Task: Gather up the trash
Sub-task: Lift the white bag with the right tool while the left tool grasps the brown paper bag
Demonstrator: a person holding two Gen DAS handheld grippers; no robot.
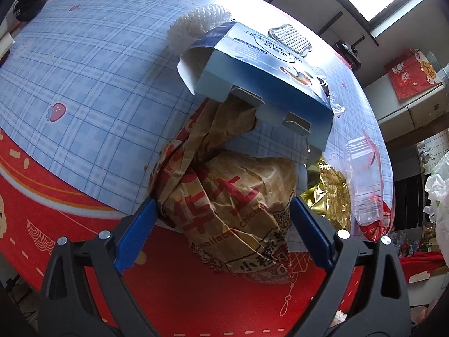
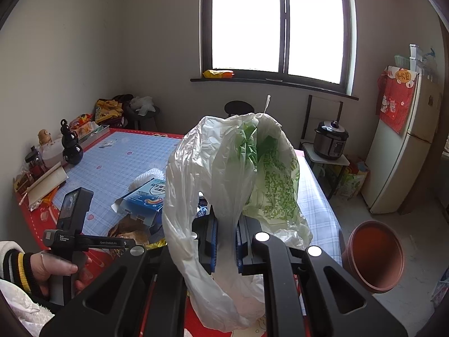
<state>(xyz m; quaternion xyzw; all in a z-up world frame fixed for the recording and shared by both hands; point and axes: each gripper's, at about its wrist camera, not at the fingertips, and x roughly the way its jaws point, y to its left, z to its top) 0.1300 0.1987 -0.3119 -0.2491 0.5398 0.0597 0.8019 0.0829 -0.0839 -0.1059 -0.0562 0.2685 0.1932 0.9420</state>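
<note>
A crumpled brown paper food bag with red print lies at the near edge of the table. My left gripper points down over it, open wide, its blue pads flanking the bag's sides. Behind the bag lie an open blue carton, a white foam net, a gold foil wrapper and a clear plastic bottle. My right gripper is shut on a white plastic bag with green print, held up above the table's near side. The carton and paper bag also show there.
A hand holds the left gripper's handle at the lower left. A black gourd ornament and clutter line the table's left edge. On the floor to the right stand a terracotta basin, a fridge and a rice cooker.
</note>
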